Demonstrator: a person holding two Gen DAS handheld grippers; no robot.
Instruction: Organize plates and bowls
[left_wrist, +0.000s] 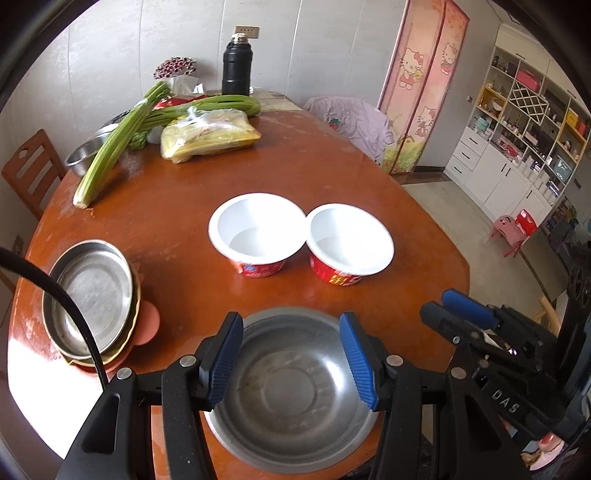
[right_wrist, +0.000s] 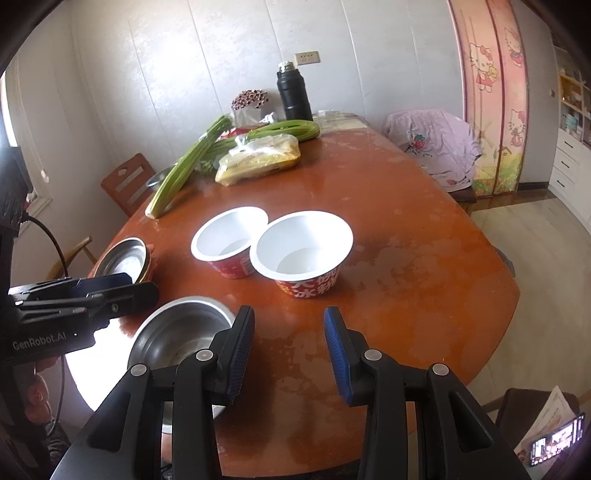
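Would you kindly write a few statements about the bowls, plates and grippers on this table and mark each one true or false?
1. The two paper bowls, left one and right one, stand side by side with rims touching. True.
2. The left gripper is shut on the steel bowl. False: its jaws are open, above the bowl at the near table edge.
3. A steel plate tops the stack at the left of the wooden table. True.
4. The right gripper holds a paper bowl. False: it is open and empty, over bare table.
5. The black thermos lies on its side. False: it stands upright at the far end.
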